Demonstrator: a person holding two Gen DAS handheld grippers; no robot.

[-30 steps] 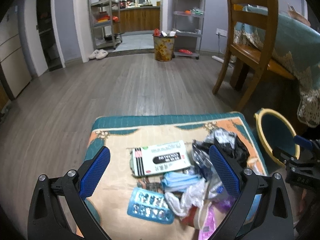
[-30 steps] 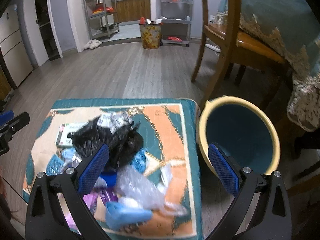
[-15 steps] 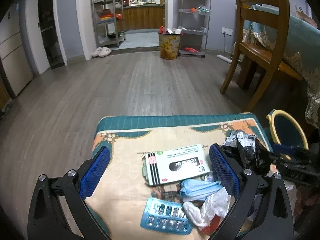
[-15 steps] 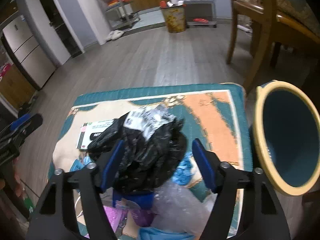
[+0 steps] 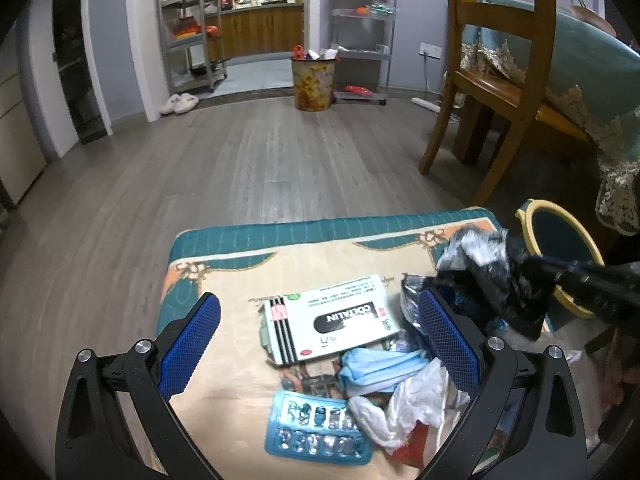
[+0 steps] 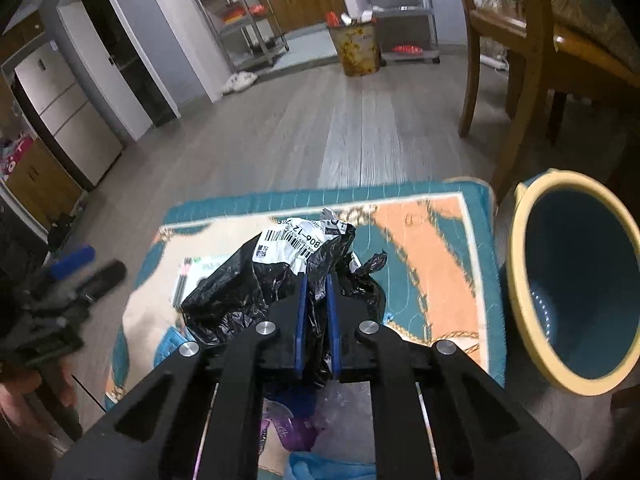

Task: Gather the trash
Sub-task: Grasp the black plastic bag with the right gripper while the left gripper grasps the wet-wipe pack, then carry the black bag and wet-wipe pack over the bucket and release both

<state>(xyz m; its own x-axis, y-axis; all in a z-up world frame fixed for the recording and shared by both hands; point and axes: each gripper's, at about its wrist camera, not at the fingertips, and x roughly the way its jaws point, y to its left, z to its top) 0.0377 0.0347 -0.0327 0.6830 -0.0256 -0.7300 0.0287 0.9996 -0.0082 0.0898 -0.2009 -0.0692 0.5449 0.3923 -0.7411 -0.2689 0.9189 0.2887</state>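
Right gripper [image 6: 316, 300] clamped almost fully closed on the black plastic bag [image 6: 256, 292], crumpled and glossy with a white barcode label on top, lifted just ahead of its fingers. The bin [image 6: 576, 280] sits off to its right (surely the destination). Left gripper [image 5: 320, 344] hangs wide open, holding nothing, above the medicine box [image 5: 332, 328] and blister pack [image 5: 316, 428].

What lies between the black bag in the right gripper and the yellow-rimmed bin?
In the right wrist view, only bare patterned mat separates the black bag from the bin.
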